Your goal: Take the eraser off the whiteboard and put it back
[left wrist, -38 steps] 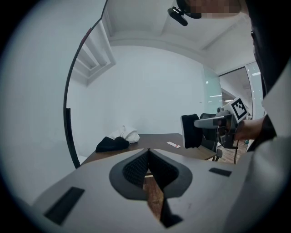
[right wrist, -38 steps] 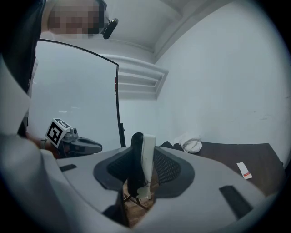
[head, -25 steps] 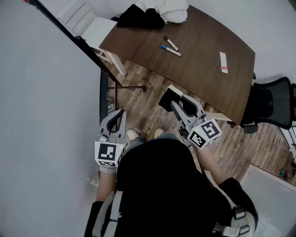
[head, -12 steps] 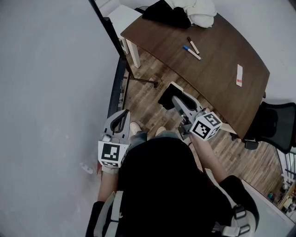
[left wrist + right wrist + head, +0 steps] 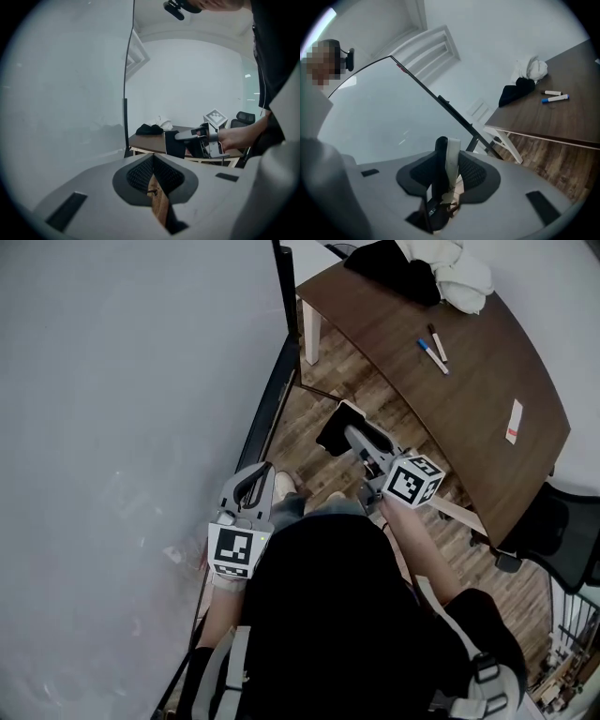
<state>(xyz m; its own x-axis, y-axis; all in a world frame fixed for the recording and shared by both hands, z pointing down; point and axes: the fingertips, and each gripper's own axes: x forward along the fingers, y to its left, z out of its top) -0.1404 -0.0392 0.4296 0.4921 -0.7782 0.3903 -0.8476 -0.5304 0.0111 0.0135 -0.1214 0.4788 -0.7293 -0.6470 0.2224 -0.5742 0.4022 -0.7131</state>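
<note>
The eraser (image 5: 336, 429), black felt with a white back, is clamped on edge between the jaws of my right gripper (image 5: 351, 439), held over the wooden floor a little way from the whiteboard (image 5: 112, 427). In the right gripper view the eraser (image 5: 442, 161) stands upright between the pads, with the whiteboard (image 5: 379, 122) ahead and to the left. My left gripper (image 5: 253, 476) is near the board's lower edge, its jaws shut and empty. In the left gripper view its tips (image 5: 152, 157) meet, and the right gripper with the eraser (image 5: 175, 143) shows beyond them.
A brown table (image 5: 478, 409) at the right holds two markers (image 5: 433, 348), black and white cloth (image 5: 427, 268) and a white card (image 5: 513, 421). A black office chair (image 5: 553, 531) stands behind it. The board's black frame (image 5: 277, 390) runs down to the floor.
The view has swung toward the whiteboard, which now fills more of the left. Both grippers have shifted closer to the board; the right one has rolled with the eraser still in it.
</note>
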